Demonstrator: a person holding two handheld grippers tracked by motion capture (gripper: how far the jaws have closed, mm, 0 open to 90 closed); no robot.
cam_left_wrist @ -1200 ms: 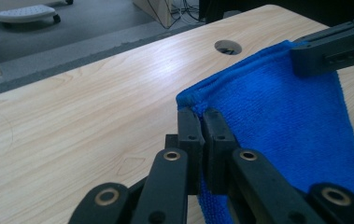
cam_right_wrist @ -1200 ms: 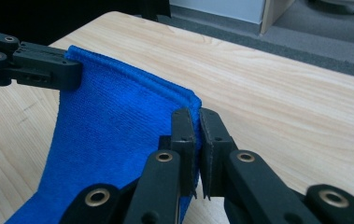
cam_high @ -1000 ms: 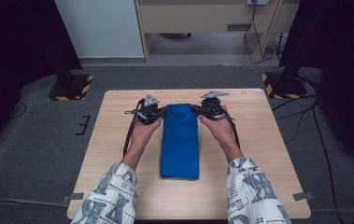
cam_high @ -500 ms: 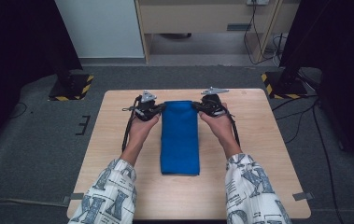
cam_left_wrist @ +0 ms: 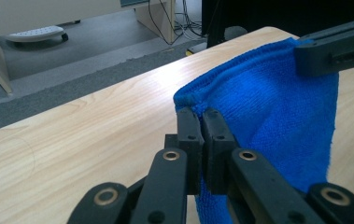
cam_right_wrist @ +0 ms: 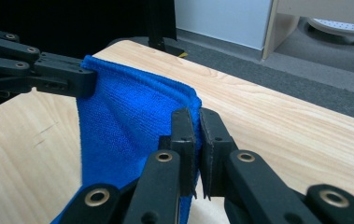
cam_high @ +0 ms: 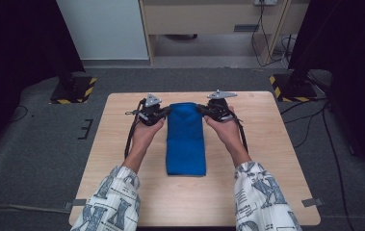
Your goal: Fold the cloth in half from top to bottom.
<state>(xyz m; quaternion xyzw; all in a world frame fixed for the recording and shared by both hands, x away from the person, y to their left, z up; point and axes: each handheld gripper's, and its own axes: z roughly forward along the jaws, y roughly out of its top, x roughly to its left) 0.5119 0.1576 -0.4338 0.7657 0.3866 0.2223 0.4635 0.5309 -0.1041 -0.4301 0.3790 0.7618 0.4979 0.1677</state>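
A blue cloth (cam_high: 186,139), folded into a long strip, lies down the middle of the table (cam_high: 276,159), its near end toward 6 o'clock and its far end toward 12. The far end is lifted off the wood, held at its two corners. The left gripper (cam_high: 163,111) comes in from 9 o'clock and is clenched on the far left corner; in the left gripper view its jaws stand pressed together with the cloth's (cam_left_wrist: 277,121) hemmed edge pinched between them, and the cloth hangs down from there to the tabletop (cam_left_wrist: 72,140). The right gripper (cam_high: 202,109) comes in from 3 o'clock and is clenched on the far right corner; in the right gripper view its jaws are pressed on the folded edge of the cloth (cam_right_wrist: 128,121), with the left gripper (cam_right_wrist: 88,79) at 10 o'clock holding the other corner, the top hem stretched between the two. In the left gripper view the right gripper (cam_left_wrist: 300,58) sits at 2 o'clock on its corner. The person's hands and patterned sleeves (cam_high: 112,202) enter from 6 o'clock, one either side of the cloth. Beyond the table at 12 o'clock stands a wooden cabinet (cam_high: 209,19) on grey floor.
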